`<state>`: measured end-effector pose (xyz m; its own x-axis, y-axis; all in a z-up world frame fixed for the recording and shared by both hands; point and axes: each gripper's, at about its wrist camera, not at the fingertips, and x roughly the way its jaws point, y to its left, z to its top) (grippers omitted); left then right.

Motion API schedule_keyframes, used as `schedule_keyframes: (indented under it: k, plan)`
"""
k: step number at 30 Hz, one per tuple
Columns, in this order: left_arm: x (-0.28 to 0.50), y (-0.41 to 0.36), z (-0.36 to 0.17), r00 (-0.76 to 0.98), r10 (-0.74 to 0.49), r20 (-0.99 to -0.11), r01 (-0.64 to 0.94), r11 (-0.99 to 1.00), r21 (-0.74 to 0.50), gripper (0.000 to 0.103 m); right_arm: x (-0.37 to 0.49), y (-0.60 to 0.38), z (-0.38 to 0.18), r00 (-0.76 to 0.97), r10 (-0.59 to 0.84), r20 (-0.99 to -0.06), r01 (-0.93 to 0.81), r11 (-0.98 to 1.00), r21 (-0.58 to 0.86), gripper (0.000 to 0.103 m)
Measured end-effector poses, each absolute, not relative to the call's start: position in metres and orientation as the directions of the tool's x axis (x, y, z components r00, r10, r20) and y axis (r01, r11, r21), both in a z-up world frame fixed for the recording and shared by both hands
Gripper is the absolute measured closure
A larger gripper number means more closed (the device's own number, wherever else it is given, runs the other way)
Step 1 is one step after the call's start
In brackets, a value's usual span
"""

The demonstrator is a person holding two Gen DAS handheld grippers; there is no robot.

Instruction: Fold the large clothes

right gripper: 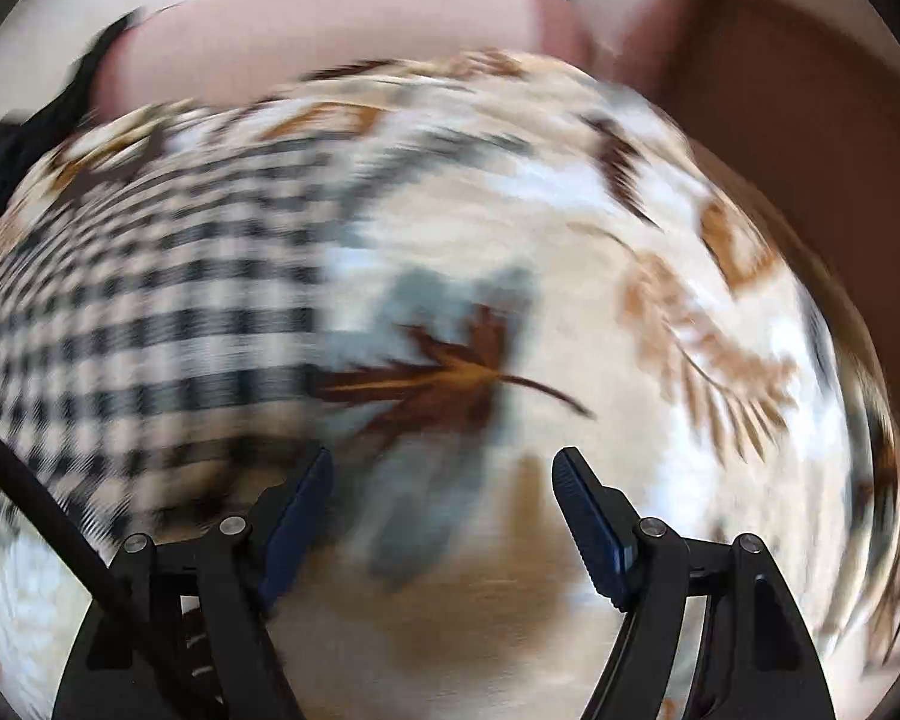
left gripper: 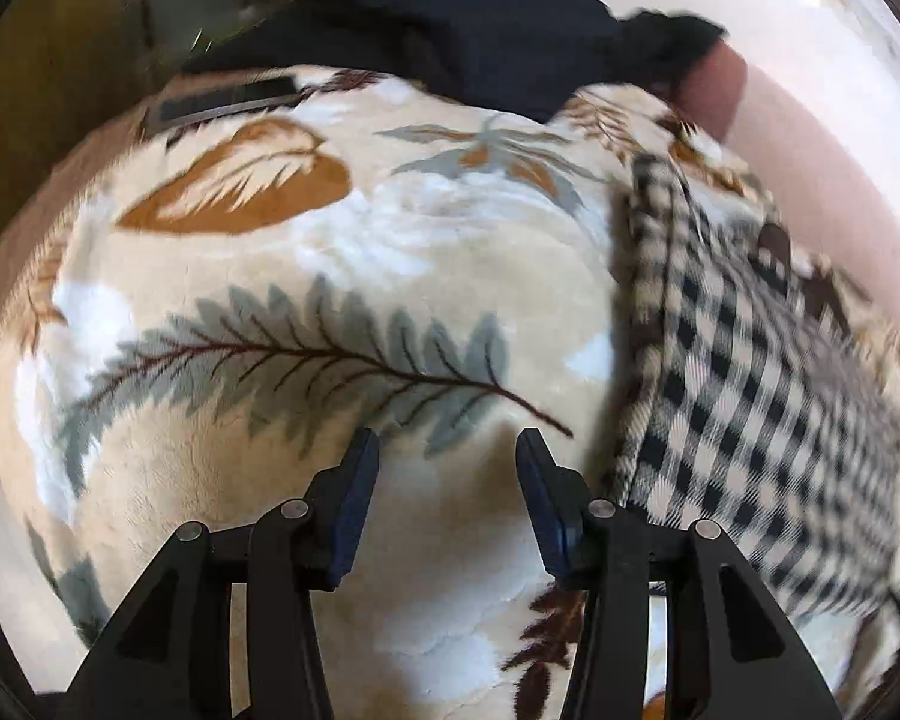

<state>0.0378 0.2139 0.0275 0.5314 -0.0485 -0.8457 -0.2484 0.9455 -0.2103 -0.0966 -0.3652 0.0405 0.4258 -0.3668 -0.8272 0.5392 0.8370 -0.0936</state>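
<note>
Nearest, left gripper (left gripper: 447, 450) and right gripper (right gripper: 443, 468), both with fingers apart, holding nothing. Below, cream plush blanket with leaf print (left gripper: 306, 276). On it, black-and-white checked cloth (left gripper: 744, 396). Farther, dark navy garment (left gripper: 450, 18), pink bedding (right gripper: 330, 30), brown wooden wall (left gripper: 48, 60).

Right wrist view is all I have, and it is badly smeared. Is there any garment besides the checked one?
Observer: Yes. The left wrist view shows a dark navy garment bunched at the far edge of the leaf-print blanket, beyond the checked garment.
Operator: Is the left gripper holding anything?
Observer: No. The left gripper is open over bare blanket, nothing between its fingers.
Operator: Anything else lying on that blanket?
Observer: A flat dark rectangular object sits at its far left edge; I cannot tell what it is.
</note>
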Motion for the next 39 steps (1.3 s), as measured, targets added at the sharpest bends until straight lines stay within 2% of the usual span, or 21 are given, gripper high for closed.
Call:
schedule_keyframes:
  k: [5,8,13,17,23,27,33,35,39]
  plan:
    - [0.033,0.205,0.037,0.559,-0.091,-0.824,-0.22,0.942,-0.253,0.056,-0.111,-0.392,0.048,0.53,-0.227,-0.817,0.578,0.801,0.153,0.024]
    - [0.034,0.186,0.041,0.569,-0.117,-0.814,-0.157,0.956,-0.247,0.056,-0.111,-0.388,0.058,0.604,-0.179,-0.777,0.532,0.816,0.225,0.024]
    - [0.036,0.155,0.045,0.58,-0.126,-0.805,-0.073,0.976,-0.205,0.055,-0.103,-0.369,0.062,0.664,-0.112,-0.74,0.451,0.848,0.277,0.024]
    - [0.04,0.149,0.041,0.568,-0.121,-0.814,-0.063,0.98,-0.19,0.053,-0.101,-0.346,0.07,0.72,-0.007,-0.694,0.333,0.881,0.337,0.024]
    - [0.047,0.16,0.033,0.54,-0.153,-0.827,-0.099,0.965,-0.244,0.053,-0.088,-0.284,0.077,0.715,0.104,-0.692,0.135,0.95,0.282,0.024]
    - [0.041,0.156,0.035,0.548,-0.165,-0.82,-0.063,0.969,-0.237,0.053,-0.084,-0.28,0.075,0.714,0.139,-0.686,0.132,0.936,0.327,0.024]
    - [0.032,0.128,0.044,0.558,-0.232,-0.797,0.036,0.966,-0.256,0.051,-0.088,-0.299,0.064,0.707,0.322,-0.629,0.103,0.833,0.543,0.024]
    - [0.026,0.106,0.049,0.572,-0.241,-0.784,0.096,0.969,-0.227,0.047,-0.09,-0.294,0.063,0.695,0.355,-0.625,0.083,0.824,0.561,0.024]
    - [0.013,0.068,0.059,0.61,-0.23,-0.758,0.185,0.972,-0.146,0.047,-0.097,-0.286,0.059,0.674,0.395,-0.624,0.055,0.816,0.575,0.024]
